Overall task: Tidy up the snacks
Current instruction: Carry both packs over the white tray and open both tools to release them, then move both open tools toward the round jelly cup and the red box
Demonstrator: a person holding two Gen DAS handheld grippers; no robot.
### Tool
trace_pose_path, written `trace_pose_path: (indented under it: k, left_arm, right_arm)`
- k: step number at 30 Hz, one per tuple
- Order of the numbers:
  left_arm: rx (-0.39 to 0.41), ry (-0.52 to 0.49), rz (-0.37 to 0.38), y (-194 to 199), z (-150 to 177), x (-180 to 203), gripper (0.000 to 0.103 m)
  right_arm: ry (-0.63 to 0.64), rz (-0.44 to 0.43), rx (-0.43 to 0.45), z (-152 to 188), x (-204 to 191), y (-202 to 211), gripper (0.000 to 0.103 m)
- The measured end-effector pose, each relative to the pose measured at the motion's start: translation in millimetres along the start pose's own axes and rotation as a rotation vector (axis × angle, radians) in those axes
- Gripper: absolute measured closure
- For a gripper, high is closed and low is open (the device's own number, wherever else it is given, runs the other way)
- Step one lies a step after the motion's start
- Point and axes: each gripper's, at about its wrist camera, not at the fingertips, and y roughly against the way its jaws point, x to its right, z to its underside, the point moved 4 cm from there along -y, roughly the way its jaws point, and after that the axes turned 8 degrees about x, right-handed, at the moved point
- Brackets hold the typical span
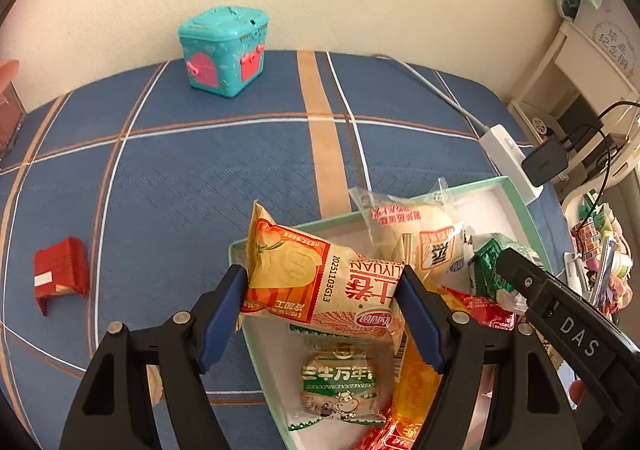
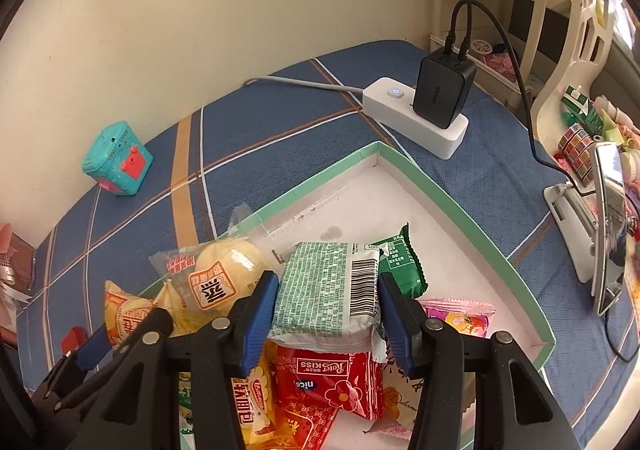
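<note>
While both packets are hovered over the shallow white cardboard tray with the mint-green rim (image 2: 436,186), presumably for sorting into it, the left gripper (image 1: 322,284) is clamped half-open on an orange-and-yellow crinkled snack packet (image 1: 316,282), long axis crosswise between the fingers, at the tray's near corner. The right gripper (image 2: 328,306) is closed partway on a green-and-white speckled foil packet (image 2: 320,294), barcode end rightward, above the pile.

The green-rimmed white cardboard box (image 1: 516,190) runs off the bottom edge in both views, its lower packets cut away. A brown framed object (image 1: 10,122) is clipped at the left edge. The black tool (image 1: 322,286) hides a yellow packet (image 1: 416,378) below it.
</note>
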Motion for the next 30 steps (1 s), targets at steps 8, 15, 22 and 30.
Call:
trace_pose_path:
  k: [8,15,22,30]
  left_arm:
    - [-0.027,0.036,0.022,2.1,3.7,-4.0,0.02]
    - [-0.028,0.07,0.029,15.0,6.3,-11.9,0.009]
    - [-0.021,0.106,0.031,32.6,7.3,-18.0,0.007]
    - [-0.01,0.162,-0.011,53.8,16.1,-43.9,0.007]
  right_arm:
    - [0.01,-0.006,-0.023,3.0,-0.5,-0.3,0.039]
    - [0.007,0.011,-0.02,5.0,3.7,7.3,0.027]
    - [0.012,0.01,-0.005,9.2,4.8,25.3,0.023]
    - [0.053,-0.003,-0.011,26.3,-7.5,41.0,0.023]
